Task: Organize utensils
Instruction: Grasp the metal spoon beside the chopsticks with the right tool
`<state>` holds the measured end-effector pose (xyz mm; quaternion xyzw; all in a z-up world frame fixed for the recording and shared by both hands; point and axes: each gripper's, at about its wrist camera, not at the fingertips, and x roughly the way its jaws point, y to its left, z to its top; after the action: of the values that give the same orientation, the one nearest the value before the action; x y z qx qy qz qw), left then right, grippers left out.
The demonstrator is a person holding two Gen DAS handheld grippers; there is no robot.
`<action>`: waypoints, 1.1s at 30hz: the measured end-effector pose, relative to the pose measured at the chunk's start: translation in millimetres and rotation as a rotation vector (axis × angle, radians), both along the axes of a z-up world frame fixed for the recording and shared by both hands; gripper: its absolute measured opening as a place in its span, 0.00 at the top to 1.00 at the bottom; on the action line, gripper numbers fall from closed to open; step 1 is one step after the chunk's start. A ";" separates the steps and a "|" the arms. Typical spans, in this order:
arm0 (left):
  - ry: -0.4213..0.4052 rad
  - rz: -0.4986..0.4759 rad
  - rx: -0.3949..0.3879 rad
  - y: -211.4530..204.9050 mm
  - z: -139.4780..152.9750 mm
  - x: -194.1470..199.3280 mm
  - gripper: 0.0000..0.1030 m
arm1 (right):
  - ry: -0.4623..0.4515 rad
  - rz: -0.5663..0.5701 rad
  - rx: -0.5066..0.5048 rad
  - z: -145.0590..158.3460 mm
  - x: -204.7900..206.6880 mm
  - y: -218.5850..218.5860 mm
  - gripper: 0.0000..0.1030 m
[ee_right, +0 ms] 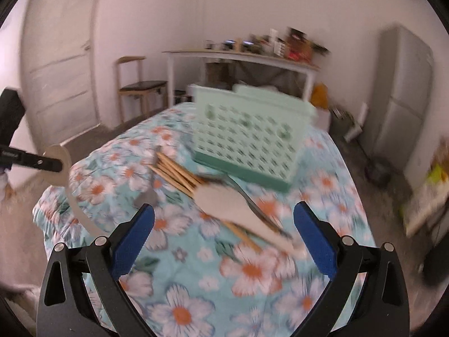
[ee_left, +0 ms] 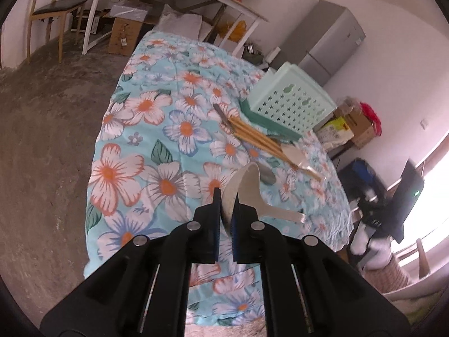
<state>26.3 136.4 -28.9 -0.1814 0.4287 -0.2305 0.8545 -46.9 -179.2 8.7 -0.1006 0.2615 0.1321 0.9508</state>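
Above the near end of the flowered tablecloth, the left gripper holds a pale ladle off the table, its jaws pinched tight on the rim of the bowl. The ladle's handle sticks out to the right and downward, ending just over the cloth. From the right wrist view the same ladle shows at the far left, clamped in the left gripper's black fingers, its handle curving down toward the table edge.

The right gripper hangs over the cloth with its blue pads spread wide and nothing between them. Just beyond its tips lies a white rice paddle, resting across a bundle of wooden chopsticks; a metal utensil's dark handle runs alongside, though blur keeps me from telling what kind it is. A grey spoon lies on the cloth near the paddle.

Behind that pile, touching or very nearly touching the chopstick ends, sits a mint-green perforated basket. Farther back stand a white table loaded with clutter, a wooden chair and a grey fridge.
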 end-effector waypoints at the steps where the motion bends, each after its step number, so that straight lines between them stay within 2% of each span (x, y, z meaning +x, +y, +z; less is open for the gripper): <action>1: 0.009 -0.006 0.005 -0.6 -3.4 1.7 0.95 | -0.002 0.041 -0.026 2.7 2.4 7.8 0.08; 4: 0.041 -0.014 0.014 -1.9 -16.6 7.0 0.95 | -0.006 0.141 -0.127 3.7 9.7 32.5 0.13; 6: 0.065 -0.015 0.017 -1.3 -25.1 10.6 0.95 | 0.014 0.198 -0.176 0.2 22.3 47.3 0.21; 10: 0.082 -0.027 0.000 0.6 -34.8 17.1 0.95 | 0.062 0.312 -0.303 -17.2 41.4 75.1 0.31; 15: 0.093 -0.036 -0.017 3.1 -41.9 24.3 0.94 | 0.142 0.413 -0.425 -42.7 52.9 91.3 0.48; 19: 0.100 -0.043 -0.034 4.8 -47.9 29.7 0.94 | 0.159 0.457 -0.496 -53.6 53.8 100.8 0.53; 22: 0.104 -0.047 -0.048 5.6 -52.1 33.0 0.94 | 0.144 0.474 -0.520 -56.2 57.6 108.4 0.58; 28: 0.083 -0.058 -0.062 7.5 -56.3 38.8 0.94 | 0.123 0.498 -0.505 -58.5 58.9 115.9 0.71; 31: 0.082 -0.061 -0.069 9.8 -57.6 42.1 0.94 | 0.127 0.500 -0.487 -60.2 60.7 118.0 0.80; 33: 0.076 -0.067 -0.074 10.0 -57.4 43.7 0.94 | 0.132 0.495 -0.472 -60.9 60.1 120.2 0.92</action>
<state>70.0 146.5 -86.3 -0.2069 0.4578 -0.2675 0.8222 13.2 -59.0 -52.2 -0.3694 0.3135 0.3006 0.8215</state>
